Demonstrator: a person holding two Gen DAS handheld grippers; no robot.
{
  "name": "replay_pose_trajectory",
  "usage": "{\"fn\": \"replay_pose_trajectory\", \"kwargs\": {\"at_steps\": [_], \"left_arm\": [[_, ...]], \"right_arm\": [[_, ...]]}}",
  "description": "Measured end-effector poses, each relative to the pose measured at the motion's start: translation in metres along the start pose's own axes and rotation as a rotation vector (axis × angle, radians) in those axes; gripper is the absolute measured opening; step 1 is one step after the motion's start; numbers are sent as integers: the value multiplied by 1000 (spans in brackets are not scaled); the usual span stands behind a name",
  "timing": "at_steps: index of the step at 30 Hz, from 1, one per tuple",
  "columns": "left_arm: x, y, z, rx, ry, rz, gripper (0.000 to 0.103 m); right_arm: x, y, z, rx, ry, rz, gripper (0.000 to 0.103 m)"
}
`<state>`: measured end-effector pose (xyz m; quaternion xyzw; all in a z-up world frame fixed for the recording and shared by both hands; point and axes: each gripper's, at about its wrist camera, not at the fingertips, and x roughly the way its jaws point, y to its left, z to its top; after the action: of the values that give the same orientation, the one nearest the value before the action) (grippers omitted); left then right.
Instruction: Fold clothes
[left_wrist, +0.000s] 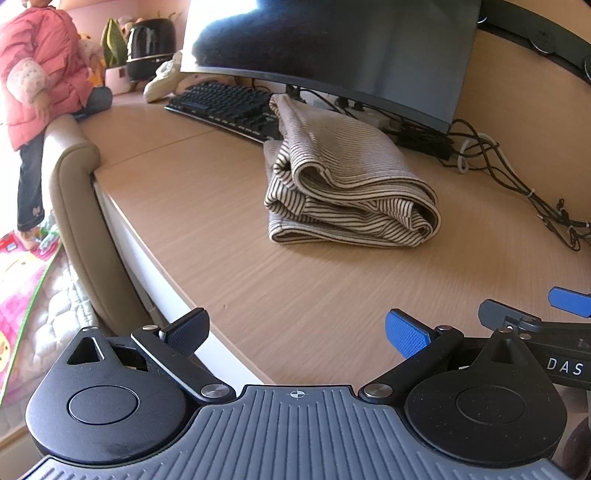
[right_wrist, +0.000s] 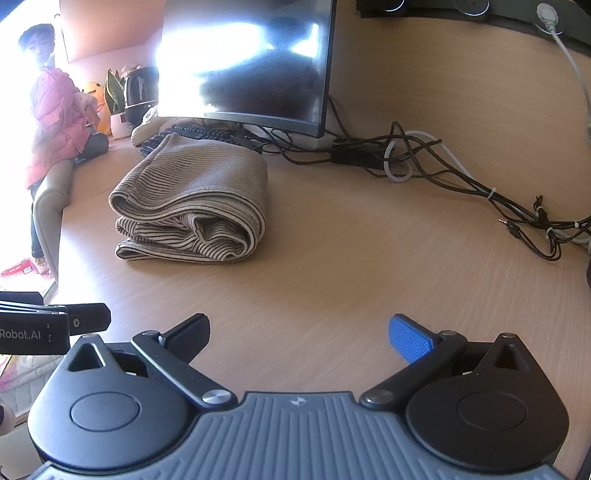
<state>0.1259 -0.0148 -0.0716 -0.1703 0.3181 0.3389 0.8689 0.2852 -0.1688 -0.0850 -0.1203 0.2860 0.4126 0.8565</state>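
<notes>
Striped garment (left_wrist: 347, 177) folded in a thick stack mid-worktop (left_wrist: 221, 236), just before the keyboard (left_wrist: 225, 105). Left tool (left_wrist: 295, 332) and right tool (right_wrist: 299, 338) both spread wide, empty, well back — probably finished. If tidying, press the loose top layer flat.

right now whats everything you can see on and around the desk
striped garment: one, beige with dark stripes, folded in layers mid-desk
desk: one, light wood
monitor: one, black, behind the garment, screen dark
keyboard: one, black, under the monitor, behind the garment
cables: a tangle, black and white, along the back right of the desk
black appliance: one, far left corner
potted plant: one, green, beside the appliance
person in a pink jacket: one, standing left of the desk
left tool: open, empty, above the near desk edge
right tool: open, empty, above the near desk
</notes>
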Motion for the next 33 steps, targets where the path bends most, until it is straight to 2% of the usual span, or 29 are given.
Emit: {"fn": "replay_pose_trajectory", "kwargs": {"at_steps": [25,33], "left_arm": [[5,-6,1,9,10,-3,103],[5,-9,1,40,-21,4,103]], "right_arm": [[3,-5,0,11,8,-2,103],[4,-7,0,13,11,-3,103]]}}
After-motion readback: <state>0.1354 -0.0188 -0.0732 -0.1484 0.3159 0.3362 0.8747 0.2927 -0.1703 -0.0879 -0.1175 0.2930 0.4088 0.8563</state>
